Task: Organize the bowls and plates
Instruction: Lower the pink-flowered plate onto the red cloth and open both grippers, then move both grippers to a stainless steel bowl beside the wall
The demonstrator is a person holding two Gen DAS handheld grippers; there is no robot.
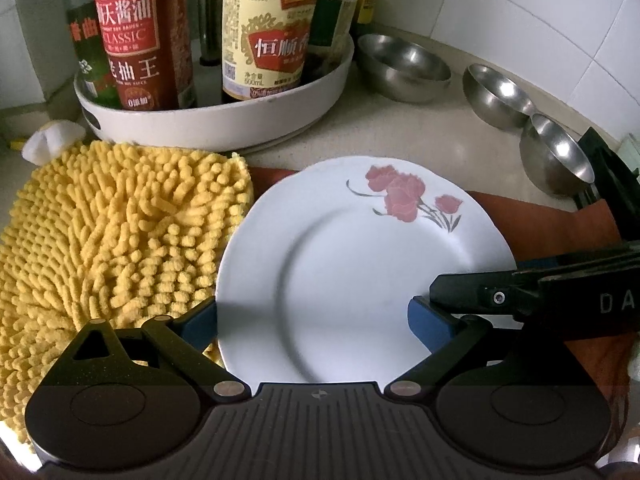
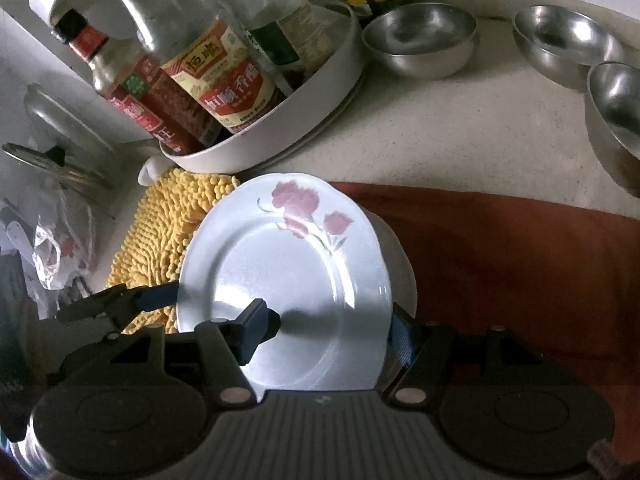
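A white plate (image 1: 360, 264) (image 2: 280, 280) with pink flowers lies face up over an orange cloth (image 2: 520, 264). My left gripper (image 1: 316, 320) is open and straddles the plate's left rim: its left pad is partly hidden behind the rim and its right pad hovers over the plate. My right gripper (image 2: 328, 332) is open too, with its left finger above the plate's middle and its right finger beside the right rim. A grey shape shows under the plate's right side; I cannot tell whether it is a second plate. Three steel bowls (image 1: 404, 68) (image 2: 420, 40) stand empty behind.
A white round tray (image 1: 216, 124) of sauce bottles stands behind the plate. A yellow chenille mitt (image 1: 112, 240) lies to the plate's left, partly under its edge. A pot lid (image 2: 60, 120) and a plastic bag (image 2: 52, 248) sit at far left. Tiled wall closes the back.
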